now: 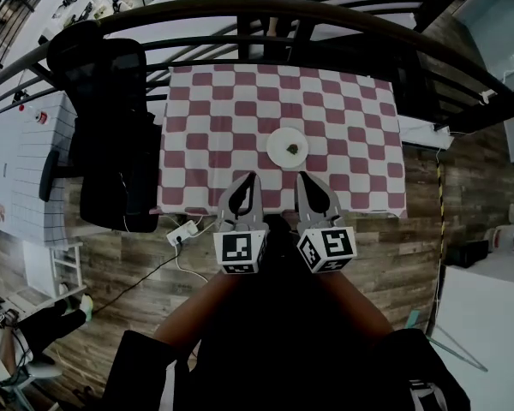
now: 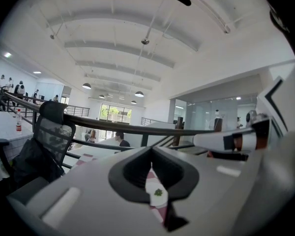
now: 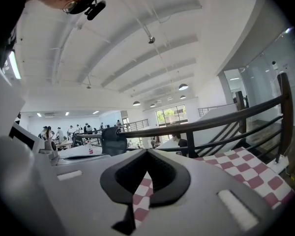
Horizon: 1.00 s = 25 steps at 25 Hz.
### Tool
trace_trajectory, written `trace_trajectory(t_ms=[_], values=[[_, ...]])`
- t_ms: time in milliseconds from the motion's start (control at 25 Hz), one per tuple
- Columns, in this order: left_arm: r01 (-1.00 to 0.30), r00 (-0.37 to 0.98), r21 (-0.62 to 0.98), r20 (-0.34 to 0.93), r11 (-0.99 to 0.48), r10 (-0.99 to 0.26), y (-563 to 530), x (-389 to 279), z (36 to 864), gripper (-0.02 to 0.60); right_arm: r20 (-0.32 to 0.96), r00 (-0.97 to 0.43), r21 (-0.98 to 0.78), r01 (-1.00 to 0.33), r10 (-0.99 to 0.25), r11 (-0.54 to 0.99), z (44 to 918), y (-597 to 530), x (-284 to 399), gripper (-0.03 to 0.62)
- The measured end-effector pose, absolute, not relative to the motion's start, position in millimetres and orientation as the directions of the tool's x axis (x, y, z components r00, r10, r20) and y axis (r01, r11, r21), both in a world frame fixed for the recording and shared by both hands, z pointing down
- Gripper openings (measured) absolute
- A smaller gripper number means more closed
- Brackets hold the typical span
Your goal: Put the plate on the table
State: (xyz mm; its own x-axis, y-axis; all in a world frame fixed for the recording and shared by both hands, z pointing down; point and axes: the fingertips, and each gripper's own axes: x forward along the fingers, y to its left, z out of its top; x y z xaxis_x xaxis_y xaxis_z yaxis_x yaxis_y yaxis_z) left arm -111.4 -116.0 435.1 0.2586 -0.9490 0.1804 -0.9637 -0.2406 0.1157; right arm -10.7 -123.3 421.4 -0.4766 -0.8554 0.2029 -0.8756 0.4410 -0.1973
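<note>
Small round white plate (image 1: 287, 148) with a dark green speck at centre, perhaps a leaf or a printed mark. Flat and face up on the red-and-white checked table (image 1: 206, 110), round, so no long axis. Ahead of the gap between both pairs of fingertips, bare cloth all round. Left gripper (image 1: 250, 180) and right gripper (image 1: 305, 178) side by side just past the near table edge, fingers pressed together on nothing. Black office chair (image 1: 111, 127) left of the fingers; dark railing (image 1: 325, 11) beyond the far edge.
</note>
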Motion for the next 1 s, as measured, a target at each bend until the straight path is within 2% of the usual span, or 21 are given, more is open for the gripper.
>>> trace_trajectory(t_ms=[360,1000], values=[[-0.965,0.247,0.124,0.129,-0.232,-0.96,-96.2,-115.0,424.4,0.009,0.18,-0.455,-0.115,-0.89,-0.872,0.441,406.7,-99.6,-12.6,-0.003],[-0.97,0.215,0.143,0.119,-0.198,-0.969,-67.7,-132.7,426.9,0.009,0.18,-0.5,-0.083,-0.866,-0.847,0.493,407.1,-75.9,-38.3,-0.003]])
